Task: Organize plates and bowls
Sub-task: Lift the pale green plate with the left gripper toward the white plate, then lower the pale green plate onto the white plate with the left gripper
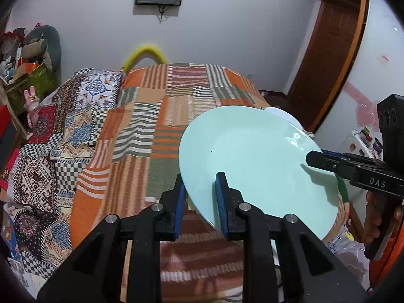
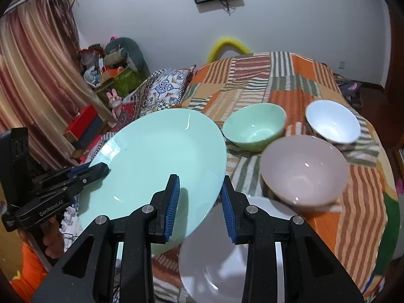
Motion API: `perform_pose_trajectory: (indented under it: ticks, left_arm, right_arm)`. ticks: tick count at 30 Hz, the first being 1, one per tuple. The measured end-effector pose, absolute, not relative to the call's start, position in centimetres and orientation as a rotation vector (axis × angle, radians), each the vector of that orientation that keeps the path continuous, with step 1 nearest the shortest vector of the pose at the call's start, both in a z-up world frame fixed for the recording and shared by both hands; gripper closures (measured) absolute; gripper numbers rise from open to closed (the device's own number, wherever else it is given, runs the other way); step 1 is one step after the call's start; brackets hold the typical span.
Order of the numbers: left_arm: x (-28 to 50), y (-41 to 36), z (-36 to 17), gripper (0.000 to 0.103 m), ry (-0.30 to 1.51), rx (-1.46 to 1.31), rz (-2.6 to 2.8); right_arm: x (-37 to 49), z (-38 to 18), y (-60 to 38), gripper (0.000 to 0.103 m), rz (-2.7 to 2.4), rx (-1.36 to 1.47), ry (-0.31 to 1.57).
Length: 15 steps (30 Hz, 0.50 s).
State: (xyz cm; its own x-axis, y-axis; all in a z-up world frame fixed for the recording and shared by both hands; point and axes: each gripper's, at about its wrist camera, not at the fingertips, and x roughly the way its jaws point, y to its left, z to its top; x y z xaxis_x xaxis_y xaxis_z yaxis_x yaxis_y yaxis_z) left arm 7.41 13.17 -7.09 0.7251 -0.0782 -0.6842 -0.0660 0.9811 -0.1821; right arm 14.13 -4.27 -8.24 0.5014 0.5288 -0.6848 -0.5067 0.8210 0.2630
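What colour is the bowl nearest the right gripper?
Pale pink bowl, clearest in the right wrist view.

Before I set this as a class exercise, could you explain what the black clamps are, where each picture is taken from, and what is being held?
A person holds one hand-held gripper in each hand; a camera on each looks along its fingers. In the left wrist view, the left gripper pinches the mint plate by its rim. The right wrist view shows the right gripper clamped on the opposite edge, so both carry the plate together, tilted above the patchwork bedspread. On the bedspread sit a green bowl, a white bowl, a pink bowl and a white plate.
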Motion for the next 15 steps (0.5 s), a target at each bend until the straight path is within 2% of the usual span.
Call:
perform_pose_trajectory:
  ticks: [15]
  left_arm:
    - [5.5,7.6,-7.9,0.080,0.796,-0.176,-0.103]
  right_arm:
    - [10.2,-9.2,-10.1,0.073,0.551,0.068,0.813]
